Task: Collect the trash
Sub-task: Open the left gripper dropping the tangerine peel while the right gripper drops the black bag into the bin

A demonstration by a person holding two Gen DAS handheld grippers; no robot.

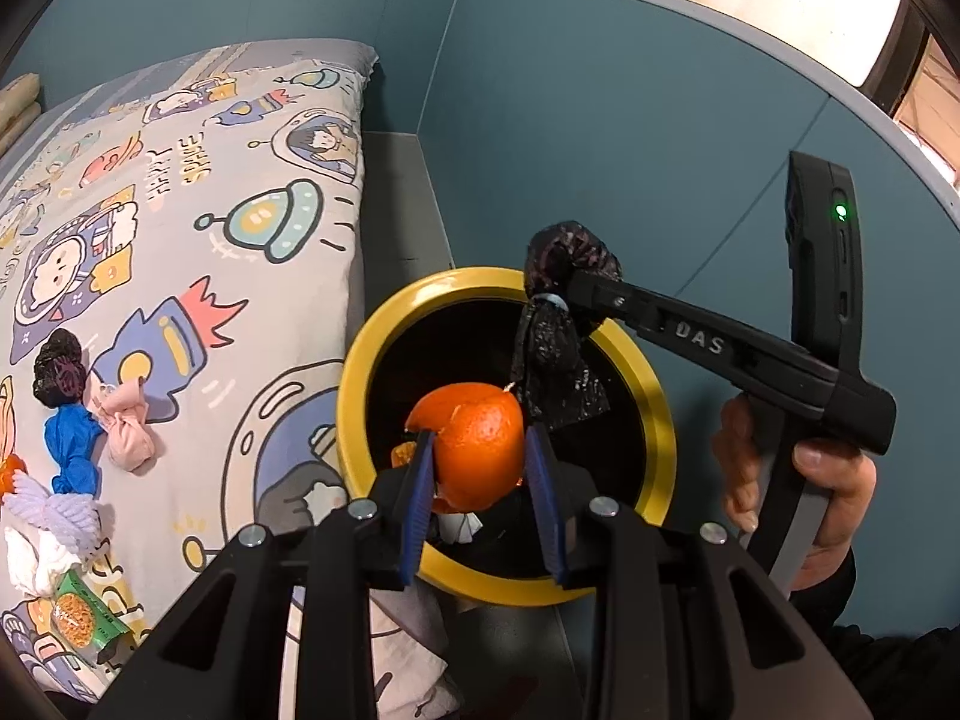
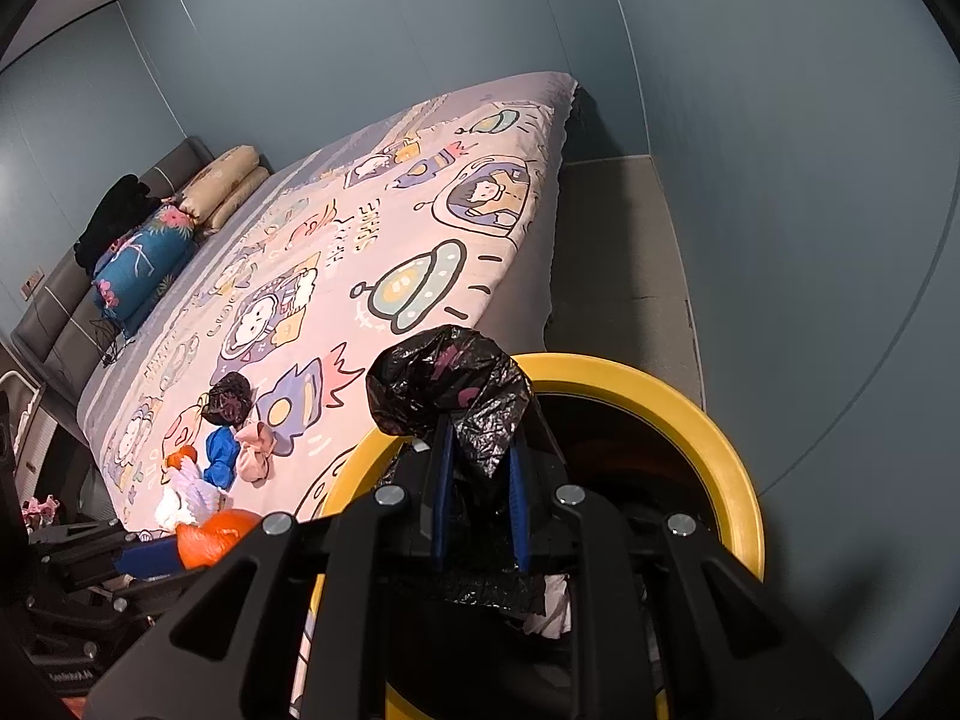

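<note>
My left gripper point(image 1: 483, 468) is shut on an orange peel point(image 1: 474, 444), held over the mouth of a yellow-rimmed bin point(image 1: 354, 384) beside the bed. The peel point(image 2: 213, 534) also shows at the lower left of the right wrist view. My right gripper point(image 2: 480, 480) is shut on a crumpled black plastic bag point(image 2: 444, 378) above the bin's rim point(image 2: 690, 414); in the left wrist view that bag point(image 1: 561, 294) hangs from the right gripper point(image 1: 567, 300) over the bin's far side. More trash lies on the bed: a black bag ball point(image 1: 57, 369), blue wad point(image 1: 75, 441), pink wad point(image 1: 129, 426).
The bed point(image 1: 210, 180) with a cartoon space quilt fills the left. White tissue point(image 1: 36, 558) and a green snack packet point(image 1: 81, 609) lie near its edge. Teal walls close in behind and right of the bin. A person's hand point(image 1: 822, 492) grips the right tool. Pillows point(image 2: 222, 186) sit at the bed's far end.
</note>
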